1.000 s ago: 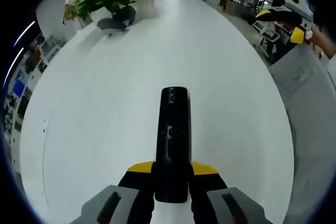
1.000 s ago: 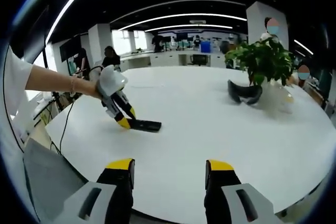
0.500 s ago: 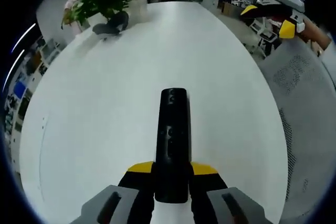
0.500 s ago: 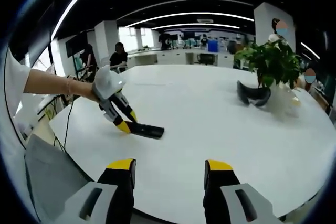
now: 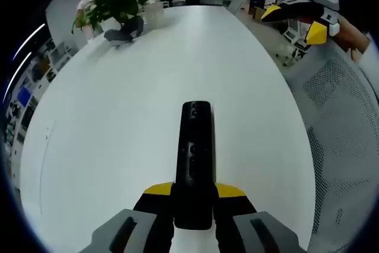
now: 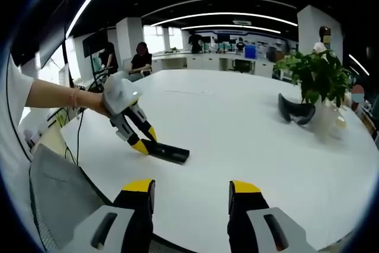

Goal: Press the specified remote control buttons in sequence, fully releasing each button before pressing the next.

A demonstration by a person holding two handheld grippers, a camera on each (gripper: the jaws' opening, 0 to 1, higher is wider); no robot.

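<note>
Left gripper view: the left gripper (image 5: 193,205) has its fingers clamped on the near end of the black remote (image 5: 195,152), which lies on the white bench (image 5: 118,117).

Right gripper view: the right gripper (image 6: 190,197), fingers apart and empty, hangs well short of the remote (image 6: 169,152). No press looks begun.

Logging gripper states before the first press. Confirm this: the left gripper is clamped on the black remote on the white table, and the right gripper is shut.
Not quite: the right gripper is open, jaws apart and empty, in the right gripper view. The left gripper does clamp the black remote on the white table.
</note>
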